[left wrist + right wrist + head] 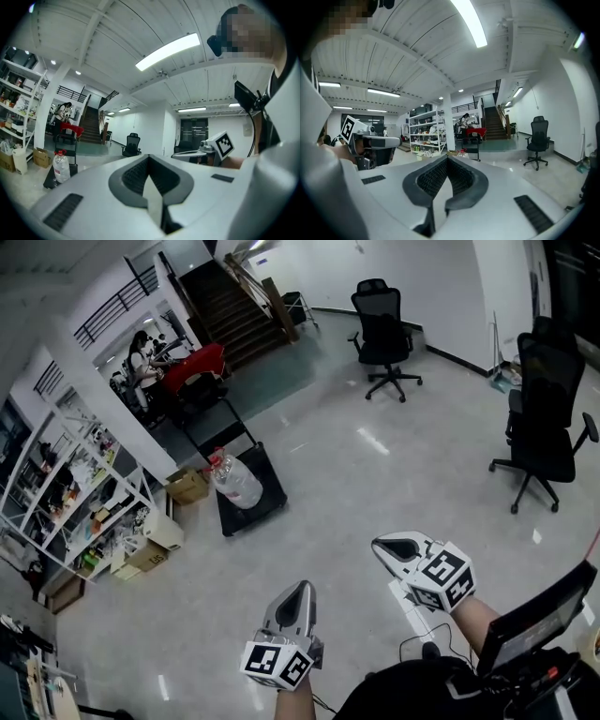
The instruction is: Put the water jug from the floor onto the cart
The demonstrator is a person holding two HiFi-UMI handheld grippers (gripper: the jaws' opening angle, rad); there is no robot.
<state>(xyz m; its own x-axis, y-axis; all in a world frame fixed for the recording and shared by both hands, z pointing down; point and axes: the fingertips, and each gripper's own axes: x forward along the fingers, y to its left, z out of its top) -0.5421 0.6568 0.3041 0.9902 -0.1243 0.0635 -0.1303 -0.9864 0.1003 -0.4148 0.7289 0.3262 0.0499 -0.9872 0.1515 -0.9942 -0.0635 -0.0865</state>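
The clear water jug (236, 482) with a red cap stands upright on the black platform cart (267, 505), out on the floor ahead and to the left of me. In the left gripper view the jug (60, 166) sits on the cart (48, 180) at the far left. My left gripper (298, 594) is low in the head view, well short of the cart, shut and holding nothing. My right gripper (389, 547) is beside it to the right, also shut and holding nothing. Each gripper view shows its own jaws pressed together: left gripper (149, 158), right gripper (447, 160).
White storage shelves (75, 493) and cardboard boxes (187, 486) line the left side near the cart. Two black office chairs (384, 334) (548, 418) stand on the polished floor to the right. A staircase (234, 315) and a red-covered table (192, 367) with a person lie beyond.
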